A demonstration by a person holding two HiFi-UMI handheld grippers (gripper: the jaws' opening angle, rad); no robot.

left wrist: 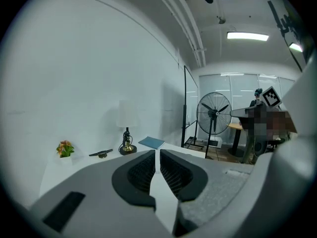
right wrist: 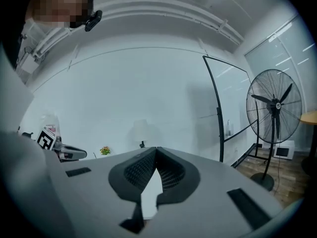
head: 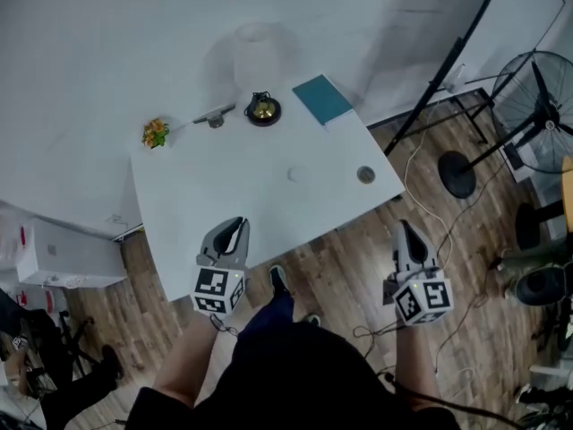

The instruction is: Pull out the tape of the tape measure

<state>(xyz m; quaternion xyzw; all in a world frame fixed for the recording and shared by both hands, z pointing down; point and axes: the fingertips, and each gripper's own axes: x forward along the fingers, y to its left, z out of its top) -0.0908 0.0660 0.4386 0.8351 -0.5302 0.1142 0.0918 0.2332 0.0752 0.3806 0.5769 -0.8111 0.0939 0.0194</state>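
Empty-handed at table (head: 233, 182) near edge.
Left gripper (head: 237, 224) barely ajar, right gripper (head: 402, 228) closed; lamp (head: 262, 107), book (head: 322, 98) far side.

White table (head: 206, 186), teal book (head: 323, 98), orange-and-green flowers (head: 155, 133), brown wood-grain floor (head: 349, 258), grey left tool (head: 235, 226) and right tool (head: 403, 229) with black-and-white square patterns
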